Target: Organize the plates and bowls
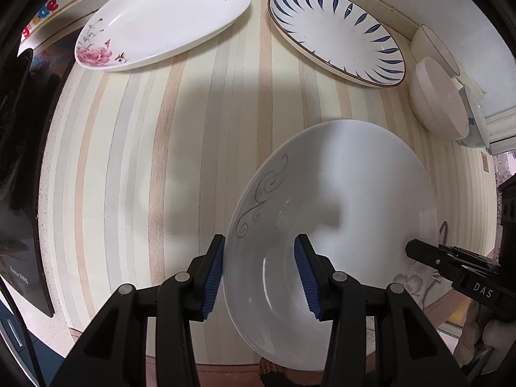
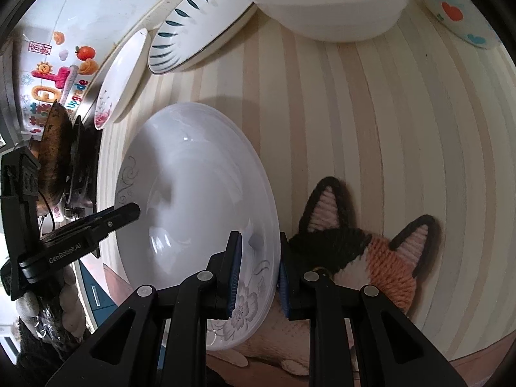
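Your left wrist camera sits low and close over the striped beige tabletop [image 1: 180, 135], looking forward along its own fingers toward the far wall. Near its lens: the white swirl-patterned deep plate [image 1: 338, 193]. Far off: the oval white rose-printed platter [image 1: 161, 19] and the oval blue-leaf-rimmed plate [image 1: 335, 29].

Your right wrist camera looks from the plate's opposite side, equally close, turned leftward across the table. Both views share the swirl plate [image 2: 200, 200], blue-leaf plate [image 2: 200, 22], rose platter [image 2: 121, 80], stacked plain white bowls [image 2: 332, 6] and each other's gripper.
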Demonstrator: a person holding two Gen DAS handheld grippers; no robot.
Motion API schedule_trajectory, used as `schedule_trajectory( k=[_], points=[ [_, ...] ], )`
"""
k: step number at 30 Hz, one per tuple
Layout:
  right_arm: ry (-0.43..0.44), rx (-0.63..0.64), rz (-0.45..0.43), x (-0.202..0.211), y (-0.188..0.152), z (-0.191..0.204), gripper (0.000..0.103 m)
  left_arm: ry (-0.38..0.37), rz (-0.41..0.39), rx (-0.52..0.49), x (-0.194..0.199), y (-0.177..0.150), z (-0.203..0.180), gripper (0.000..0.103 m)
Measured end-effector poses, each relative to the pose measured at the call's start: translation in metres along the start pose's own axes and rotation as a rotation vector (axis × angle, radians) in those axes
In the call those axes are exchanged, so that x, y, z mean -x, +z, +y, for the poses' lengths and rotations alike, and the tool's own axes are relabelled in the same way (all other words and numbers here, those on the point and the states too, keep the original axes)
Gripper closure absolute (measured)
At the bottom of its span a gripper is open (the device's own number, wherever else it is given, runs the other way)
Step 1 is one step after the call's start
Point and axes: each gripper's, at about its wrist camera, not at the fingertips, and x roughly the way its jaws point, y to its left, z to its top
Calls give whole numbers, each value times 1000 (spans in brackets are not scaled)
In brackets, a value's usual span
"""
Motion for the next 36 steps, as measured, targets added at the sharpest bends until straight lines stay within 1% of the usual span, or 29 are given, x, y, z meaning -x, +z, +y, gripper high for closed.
schedule_trajectory(
  k=[1,2,4,5,8,10,12,14,15,16,17,20,23,25,27,30,33,34,35,36],
  points=[
    [4,-5,6,-1,0,1,78,-13,-6,9,4,0,2,62],
    [9,-15,21,-1,1,1,78,-24,-18,15,10,2,5,62],
    [-3,-27,46,2,4,3,78,-27,-70,28,32,5,12,62],
    [-13,-26,35,8,4,5,78,-17,-90,30,40,7,15,62],
    [-82,10,-8,35,11,19,78,29,-174,51,68,17,26,62],
    [-98,47,-45,53,20,39,78,51,-200,81,75,30,40,62],
    [-63,93,-76,65,34,63,78,65,-213,126,74,42,51,62],
    [4,154,-100,70,56,93,77,64,-221,184,68,54,66,62],
    [39,191,-112,69,69,109,75,67,-224,211,65,61,75,62],
    [55,224,-127,67,81,122,71,78,-226,236,59,71,85,62],
    [58,270,-149,61,99,139,70,86,-228,250,58,77,90,62],
    [57,362,-178,34,151,175,70,114,-242,306,48,99,111,62],
    [50,424,-187,0,207,204,70,134,-261,368,43,116,132,62],
    [30,469,-189,-22,234,222,70,135,-262,401,42,123,144,62],
    [-5,498,-190,-40,253,232,70,139,-262,423,38,129,152,62],
    [-40,522,-171,-68,277,244,70,159,-255,424,31,136,158,62],
    [-51,523,-147,-90,293,246,71,157,-245,420,23,142,162,62],
    [-61,522,-156,-94,297,245,71,155,-245,420,21,144,163,62],
    [-56,512,-145,-102,302,244,72,157,-249,420,19,145,164,62],
    [-54,497,-127,-108,306,243,77,157,-254,421,18,145,165,62]
  ],
)
